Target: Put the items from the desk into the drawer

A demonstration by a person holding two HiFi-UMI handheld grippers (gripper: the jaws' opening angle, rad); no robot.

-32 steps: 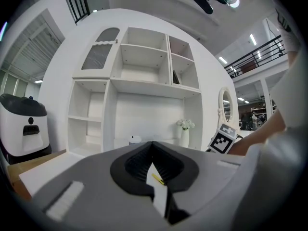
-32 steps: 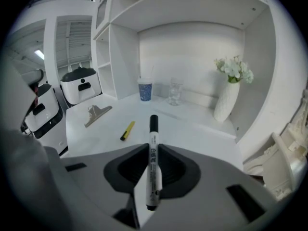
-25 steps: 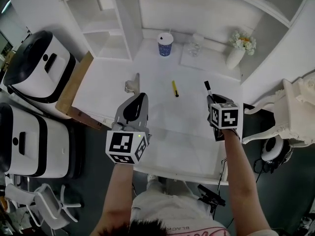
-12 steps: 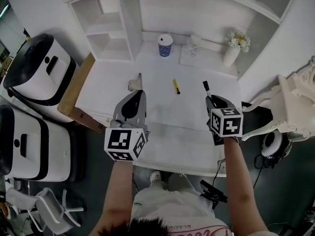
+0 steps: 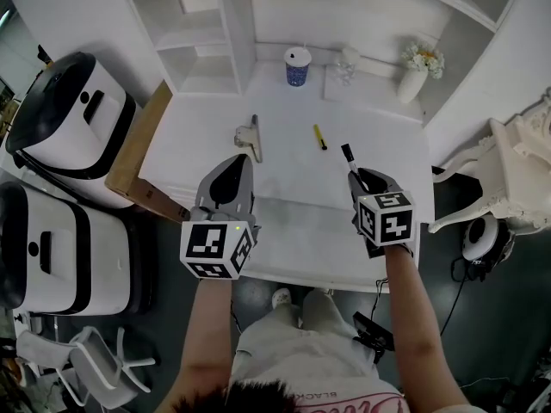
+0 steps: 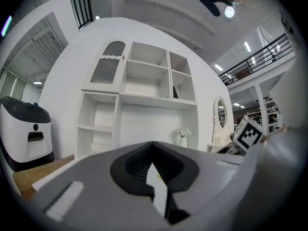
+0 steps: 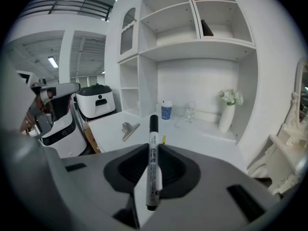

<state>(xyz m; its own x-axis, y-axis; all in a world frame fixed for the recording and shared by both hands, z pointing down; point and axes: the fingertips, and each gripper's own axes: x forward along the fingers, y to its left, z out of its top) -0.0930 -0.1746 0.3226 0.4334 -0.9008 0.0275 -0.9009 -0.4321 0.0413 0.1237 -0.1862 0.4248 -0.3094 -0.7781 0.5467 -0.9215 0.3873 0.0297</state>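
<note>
Right gripper view shows a slim white marker pen with black cap [image 7: 152, 177], black print along its barrel, clamped in the right gripper [image 7: 153, 146], cap toward twelve o'clock. The left gripper [image 6: 153, 146] is pinched together, empty.

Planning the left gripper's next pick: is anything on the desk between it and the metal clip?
Nothing visible. The clip lies on bare desk just ahead of the left gripper, whose jaws are shut and empty. The yellow item lies off to the right, clear of that path.
</note>
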